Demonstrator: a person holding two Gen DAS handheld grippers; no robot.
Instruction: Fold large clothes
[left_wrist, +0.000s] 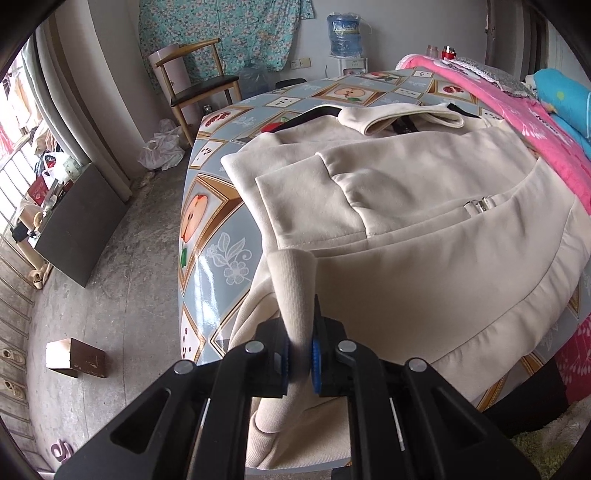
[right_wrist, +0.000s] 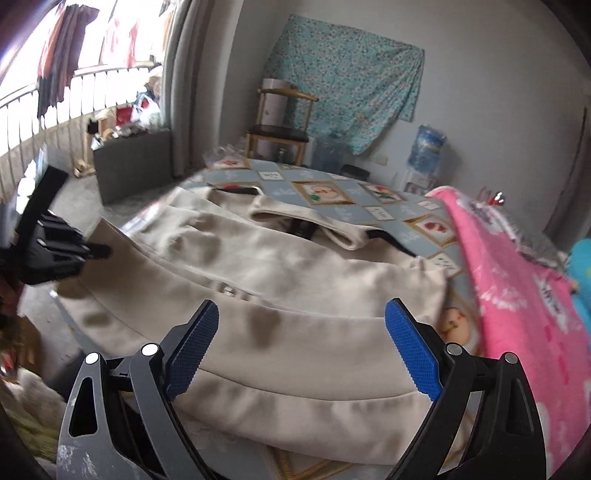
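A cream jacket (left_wrist: 424, 229) lies spread over most of the desk (left_wrist: 207, 206), which wears a glossy cloth printed w/ framed fruit pictures. Its collar (left_wrist: 399, 116) sits toward the far edge, black trim showing beside it, and the hem runs along the near edge; a small metal zip pull (left_wrist: 476, 205) shows mid-front. One sleeve is folded across the chest. The other sleeve's ribbed cuff (left_wrist: 295, 295) hangs off the near left corner, and the left gripper (left_wrist: 300, 356) is clamped on it, blue pads pressing the fabric from both sides. In the right wrist view, the right gripper (right_wrist: 301, 347) hovers over the hem near the desk's near edge, fingers (right_wrist: 194, 350) wide apart w/ nothing between them (the cloth is below, not touching the pads as far as can be seen). The left gripper (right_wrist: 55, 251) appears there too, at the desk's left edge, blurred. A pink blanket (left_wrist: 517, 110) covers the desk's right edge. Beyond the far edge stand a wooden chair (left_wrist: 199, 88) and a blue water jug (left_wrist: 345, 35) on its dispenser.
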